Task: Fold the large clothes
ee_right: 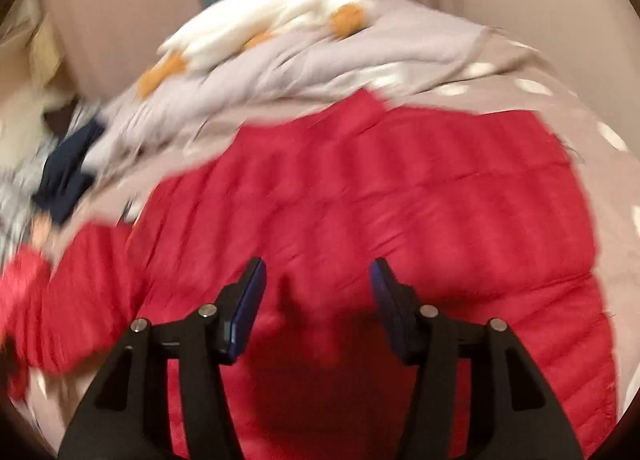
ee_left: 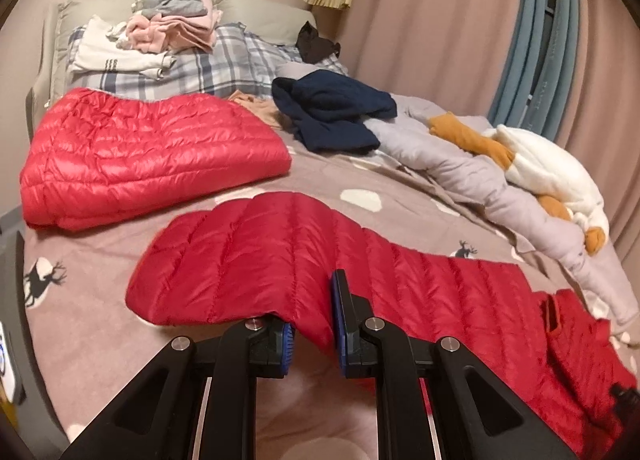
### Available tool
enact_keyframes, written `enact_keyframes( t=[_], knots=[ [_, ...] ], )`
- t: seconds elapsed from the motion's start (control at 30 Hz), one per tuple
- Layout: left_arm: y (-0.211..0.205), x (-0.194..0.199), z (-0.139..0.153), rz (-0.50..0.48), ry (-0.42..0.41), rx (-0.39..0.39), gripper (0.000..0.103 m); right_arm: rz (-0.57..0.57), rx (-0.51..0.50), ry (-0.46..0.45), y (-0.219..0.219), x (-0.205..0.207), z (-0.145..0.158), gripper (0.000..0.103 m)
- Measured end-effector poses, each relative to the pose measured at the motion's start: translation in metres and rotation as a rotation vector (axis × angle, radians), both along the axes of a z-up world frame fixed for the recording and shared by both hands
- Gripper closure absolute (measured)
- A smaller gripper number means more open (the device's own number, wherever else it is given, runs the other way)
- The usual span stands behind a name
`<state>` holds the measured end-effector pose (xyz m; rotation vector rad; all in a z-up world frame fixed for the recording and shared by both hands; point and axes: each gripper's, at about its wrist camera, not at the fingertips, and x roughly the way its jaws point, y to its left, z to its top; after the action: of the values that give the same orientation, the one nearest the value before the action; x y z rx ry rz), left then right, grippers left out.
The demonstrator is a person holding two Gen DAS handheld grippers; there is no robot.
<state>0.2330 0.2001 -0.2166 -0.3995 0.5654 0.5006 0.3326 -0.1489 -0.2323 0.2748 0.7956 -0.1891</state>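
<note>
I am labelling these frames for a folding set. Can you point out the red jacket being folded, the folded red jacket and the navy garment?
red jacket being folded [ee_left: 256,260], left wrist view, on its raised sleeve
folded red jacket [ee_left: 148,151], left wrist view, middle of its top
navy garment [ee_left: 332,111], left wrist view, centre of the heap

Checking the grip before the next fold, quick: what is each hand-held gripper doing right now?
Left hand-held gripper: shut on the edge of the red jacket.
Right hand-held gripper: open above the red jacket, holding nothing.
</note>
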Motion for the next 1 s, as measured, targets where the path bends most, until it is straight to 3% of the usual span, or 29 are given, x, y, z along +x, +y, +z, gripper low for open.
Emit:
enact_keyframes(
  t=[0.1, 0.17, 0.33, 0.43, 0.5, 0.67, 0.77, 0.8, 0.9, 1.0],
  knots=[
    [0.002, 0.003, -0.001, -0.004, 0.005, 0.002, 0.09, -0.102, -0.097, 0.05, -0.037, 0.016, -0.01, 0.046],
    [0.002, 0.005, -0.002, 0.001, 0.014, 0.021, 0.09, -0.081, -0.131, 0.139, -0.046, 0.031, -0.038, 0.046],
    [0.005, 0.01, -0.004, 0.041, 0.011, -0.026, 0.09, -0.057, -0.195, 0.113, -0.022, 0.022, -0.046, 0.049],
    [-0.003, 0.011, -0.003, 0.048, 0.019, -0.019, 0.09, -0.059, -0.142, 0.092, -0.03, 0.01, -0.029, 0.058],
    [-0.012, 0.011, 0.0, 0.041, 0.022, 0.021, 0.09, -0.079, -0.094, 0.043, -0.042, -0.007, -0.008, 0.057],
    [-0.033, 0.005, 0.009, 0.029, 0.011, 0.123, 0.09, -0.15, -0.274, -0.136, -0.054, -0.066, 0.053, 0.054],
    [-0.047, -0.002, 0.012, 0.01, 0.019, 0.175, 0.09, -0.28, -0.149, -0.2, -0.085, -0.098, 0.069, 0.051],
    [-0.052, -0.007, 0.014, 0.001, 0.008, 0.185, 0.09, -0.267, -0.134, -0.2, -0.091, -0.1, 0.072, 0.052],
    [-0.065, -0.013, 0.021, -0.032, -0.022, 0.191, 0.09, -0.283, -0.233, -0.119, -0.096, -0.106, 0.079, 0.054],
    [-0.076, -0.017, 0.028, -0.049, -0.042, 0.204, 0.09, -0.268, -0.211, -0.104, -0.101, -0.128, 0.094, 0.053]
  ],
)
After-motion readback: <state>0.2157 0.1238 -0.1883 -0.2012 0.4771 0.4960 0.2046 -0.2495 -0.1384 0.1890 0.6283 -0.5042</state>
